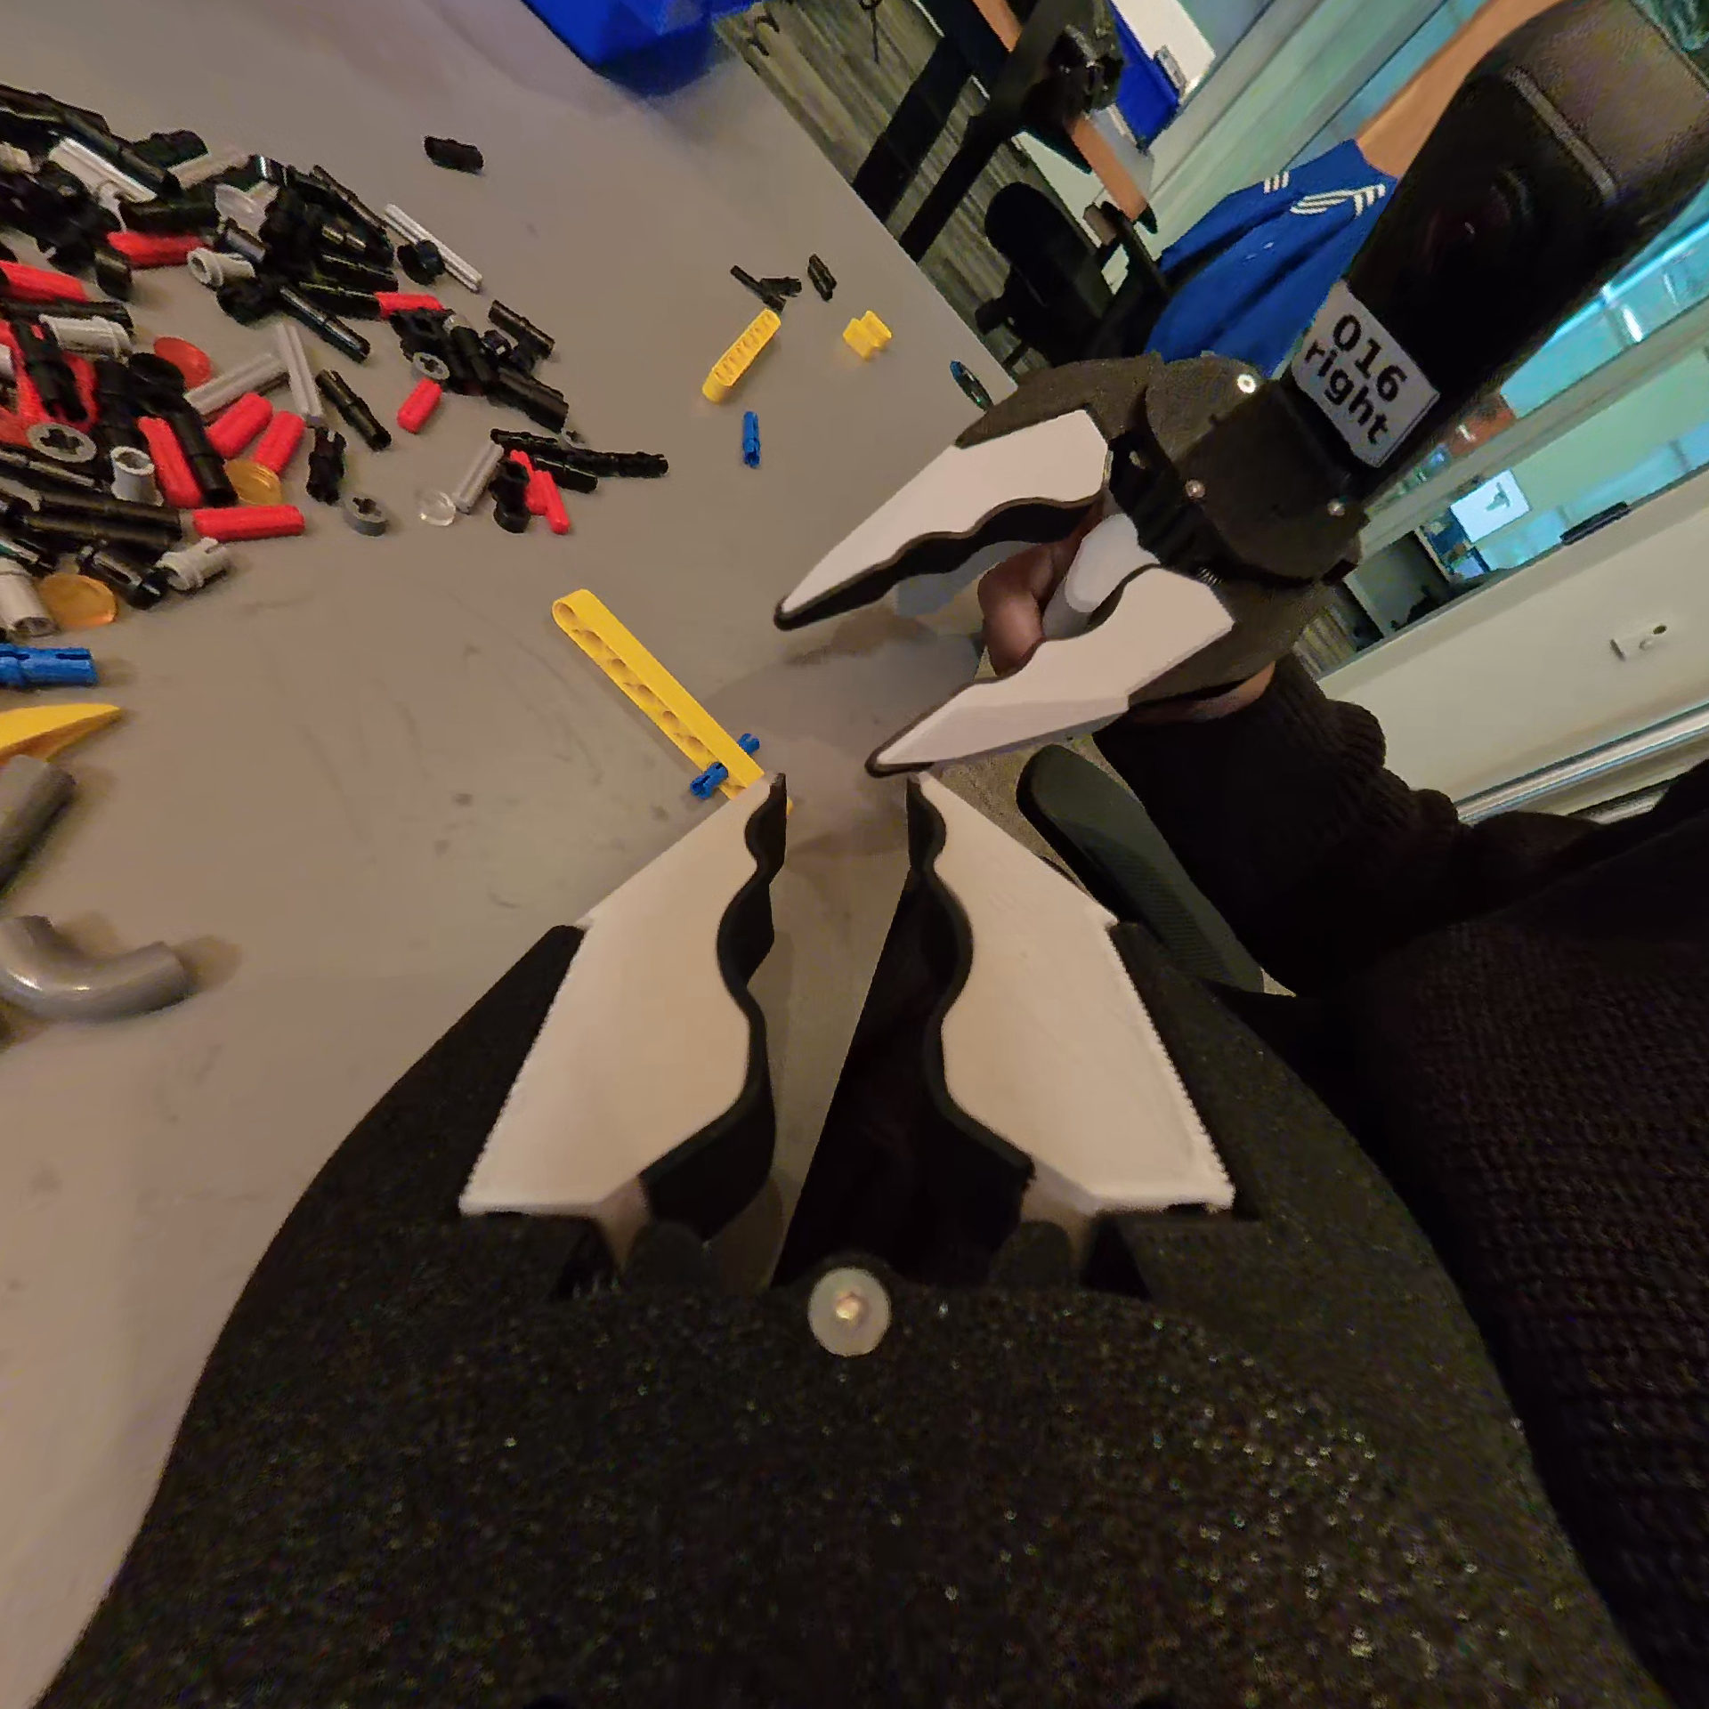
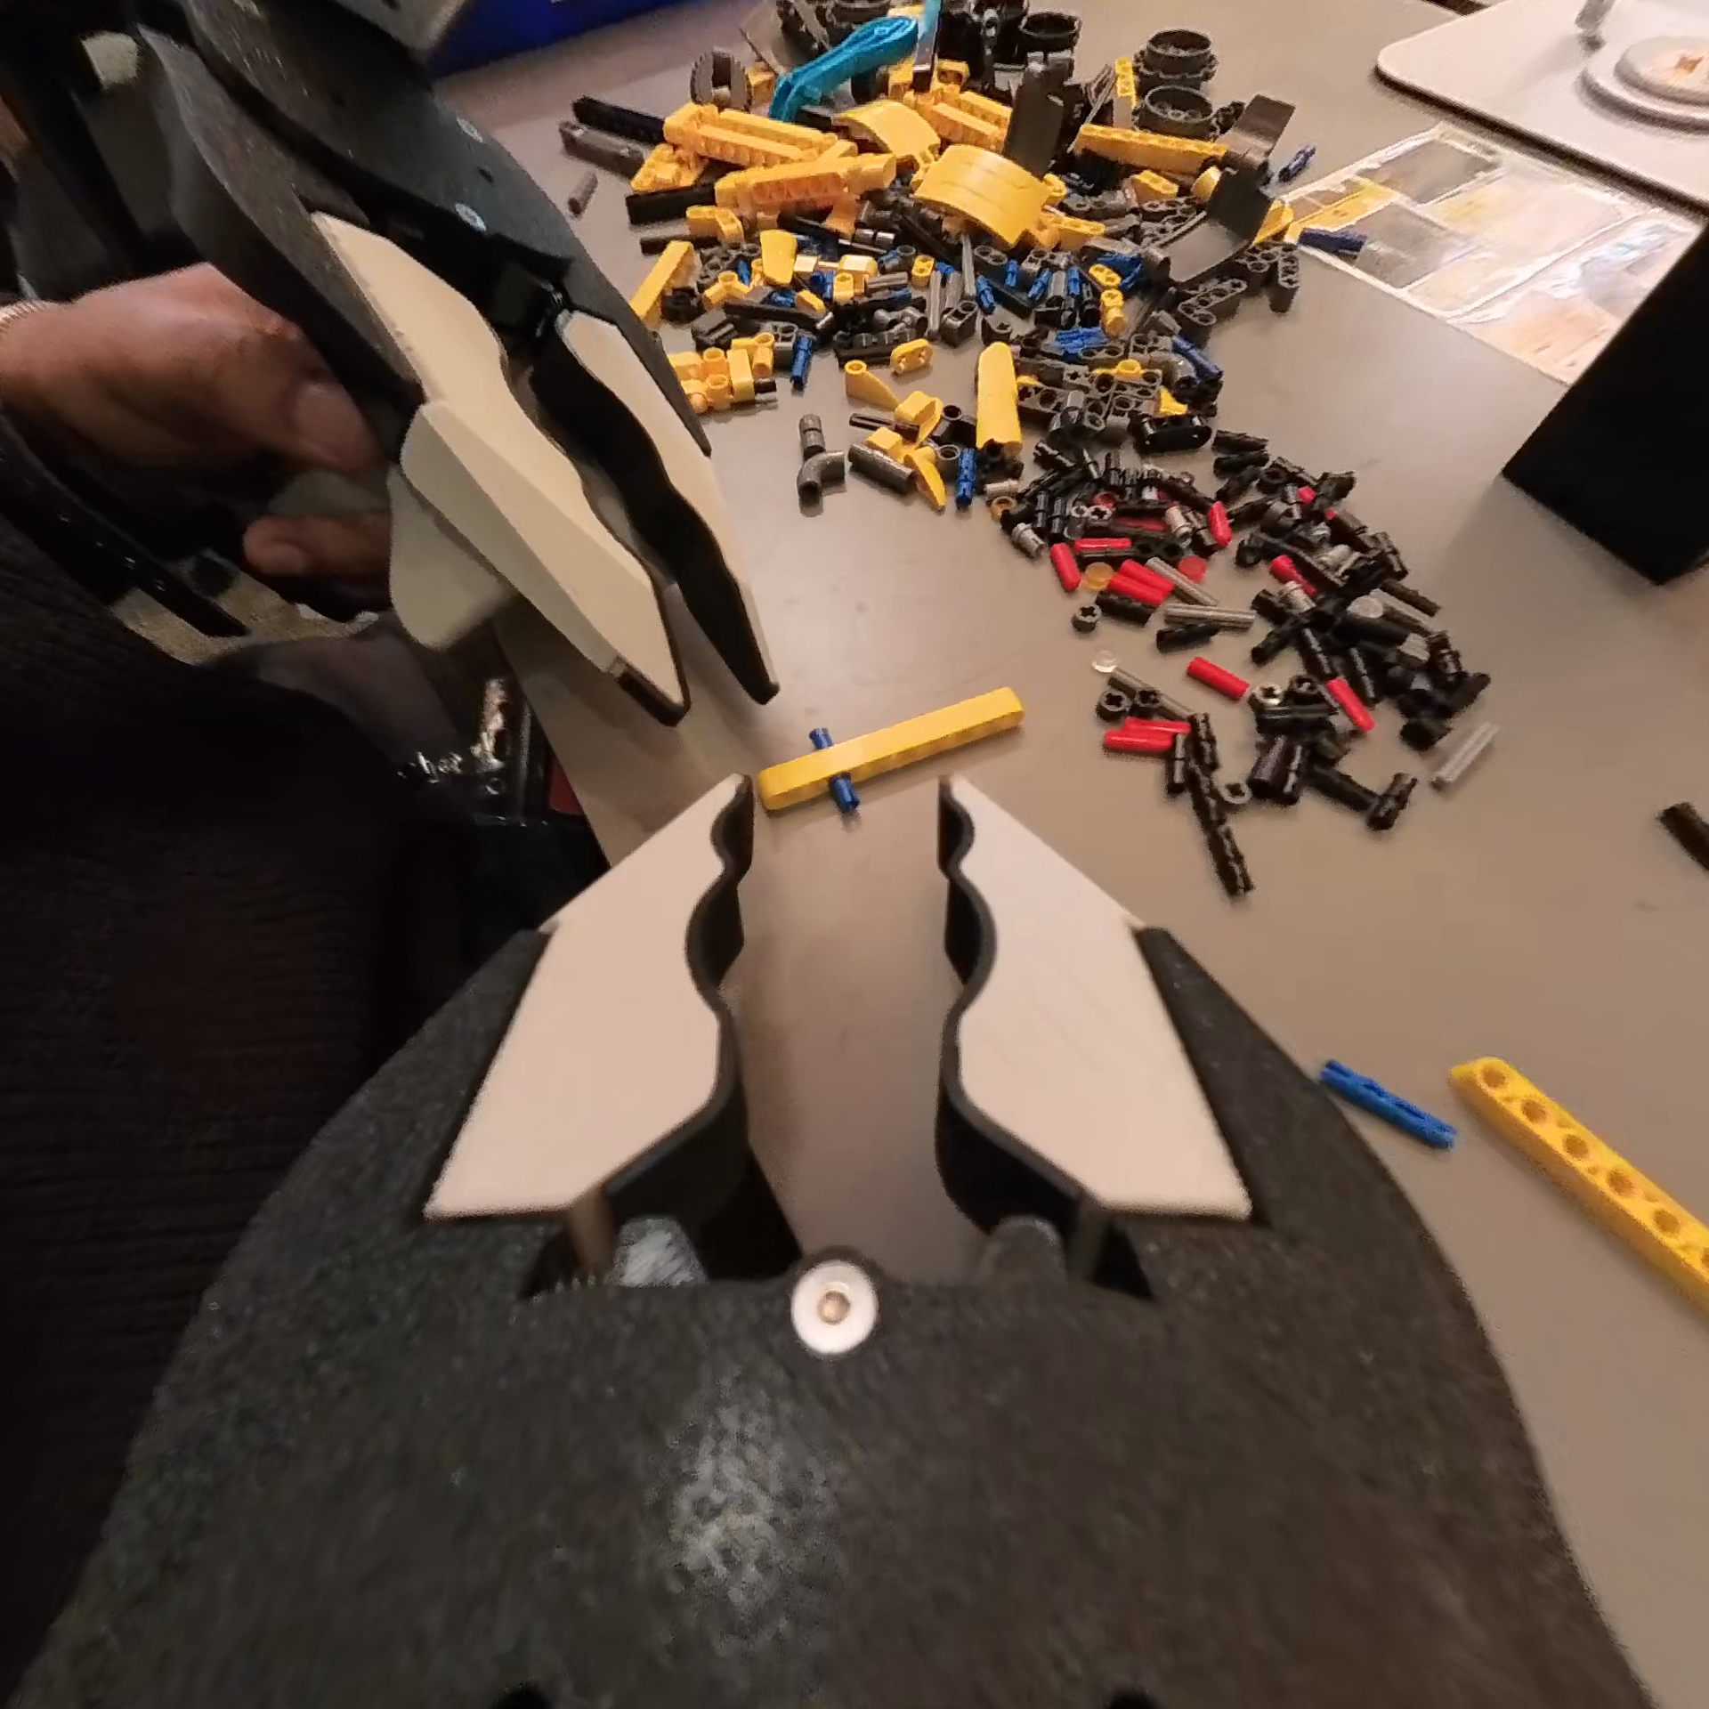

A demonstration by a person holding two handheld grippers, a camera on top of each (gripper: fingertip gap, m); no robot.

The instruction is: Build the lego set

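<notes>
Both tongs hang just over the near edge of a grey table (image 2: 879, 601), tips close together, and neither grips anything. The left tongs (image 1: 846, 786) stand with jaws slightly apart, only bare table showing in the gap. In the right wrist view they come in from the left (image 2: 726, 694), a hand (image 2: 185, 370) wrapped round the handle. The right tongs (image 2: 843, 784) are spread wider, also empty; from the left wrist view they point in from the right (image 1: 823, 689), tilted down toward the table.

Just beyond both pairs of tips lies a yellow beam (image 2: 892, 747) with a blue pin (image 2: 835, 768) pushed through it near one end. In the left wrist view the beam (image 1: 647, 689) runs away from the left finger's tip, its pinned end (image 1: 726, 768) touching or just beside that tip; which, I cannot tell.

To the right, near the right tongs, lie a second yellow beam (image 2: 1591, 1174) and a loose blue pin (image 2: 1387, 1117), just apart from each other. Farther off sits a heap of black, red and grey pins (image 2: 1295, 610), and beyond it a heap of yellow and dark parts (image 2: 925, 231). A grey elbow (image 1: 88, 971) lies at the left. Printed sheets (image 2: 1480, 231) lie at the far right.
</notes>
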